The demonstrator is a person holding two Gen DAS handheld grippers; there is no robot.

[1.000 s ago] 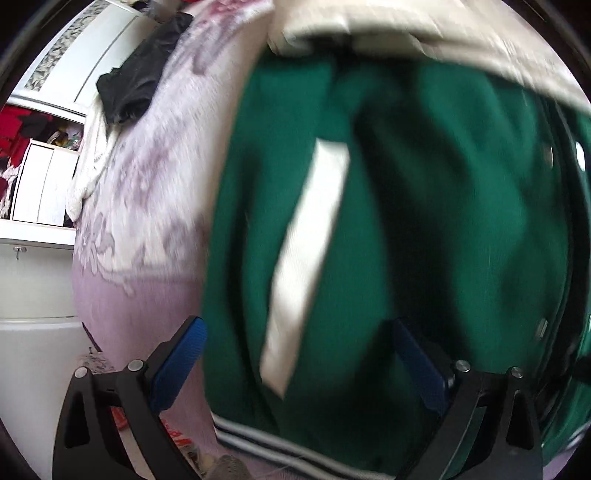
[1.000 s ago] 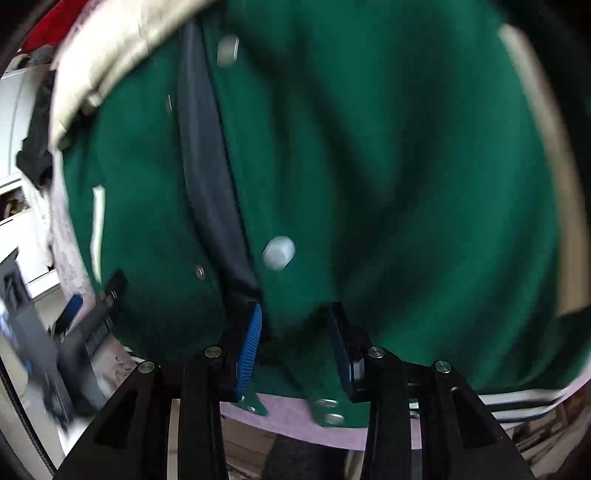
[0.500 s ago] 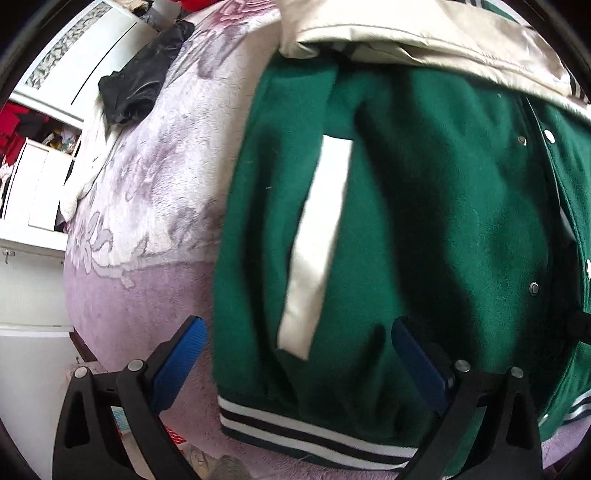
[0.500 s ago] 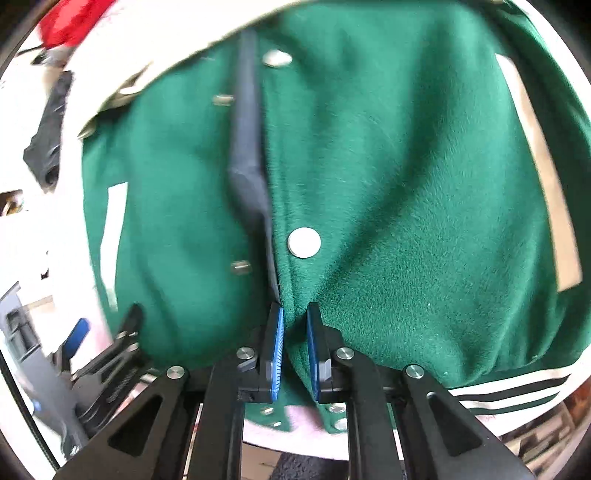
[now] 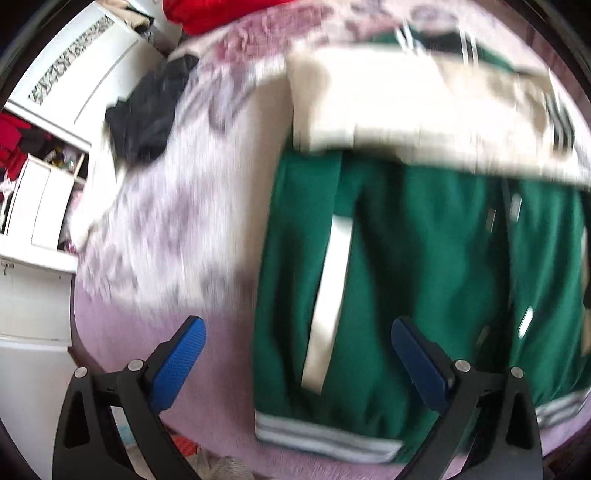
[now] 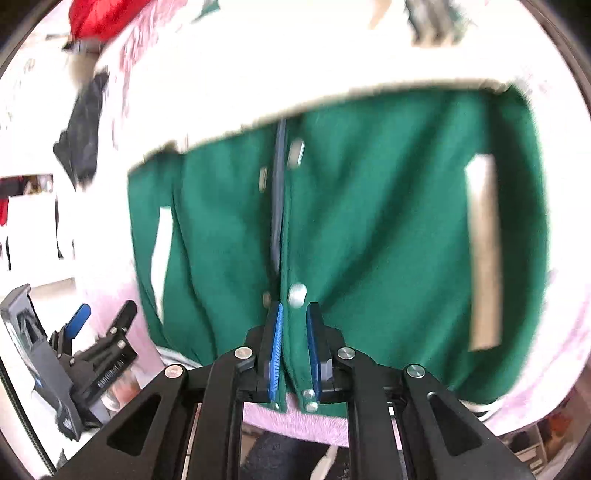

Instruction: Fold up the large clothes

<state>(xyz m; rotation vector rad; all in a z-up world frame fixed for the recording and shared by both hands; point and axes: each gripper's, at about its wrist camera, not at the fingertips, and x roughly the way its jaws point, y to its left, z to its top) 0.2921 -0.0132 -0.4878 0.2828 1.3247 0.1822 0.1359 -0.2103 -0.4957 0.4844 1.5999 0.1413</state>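
**Right tongs clamped on the green jacket's front edge; left tongs wide apart above it**

A green varsity-style jacket (image 6: 388, 236) lay spread on a bed covered with a pale pink, floral-patterned blanket (image 5: 177, 229). Its cream sleeves (image 5: 424, 110) were folded across the upper part of the body, and a striped green-and-white hem (image 5: 325, 439) faced the cameras. Cream pocket strips (image 5: 328, 314) ran down each front panel, and silver snap buttons (image 6: 296, 294) lined the centre opening, where a dark lining showed between the two front edges.

The right tongs (image 6: 294, 350) stood nearly together, their blue pads (image 6: 276, 350) pinching the jacket's front edge just below one snap, close to the hem. The green cloth sat visibly between the pads.

The left tongs (image 5: 299, 369) hung with the jaws wide apart and nothing between them. In the left wrist view one blue pad stood over the blanket beside the jacket's side edge, the other over the green front panel; whether either touched the cloth could not be told through the blur. The same tool showed at the lower left of the right wrist view, off the jacket's side.

A black garment (image 5: 147, 114) lay crumpled on the blanket well apart from the jacket, and a red garment (image 5: 218, 13) lay at the far end of the bed. White cabinets (image 5: 33, 302) stood beside the bed.
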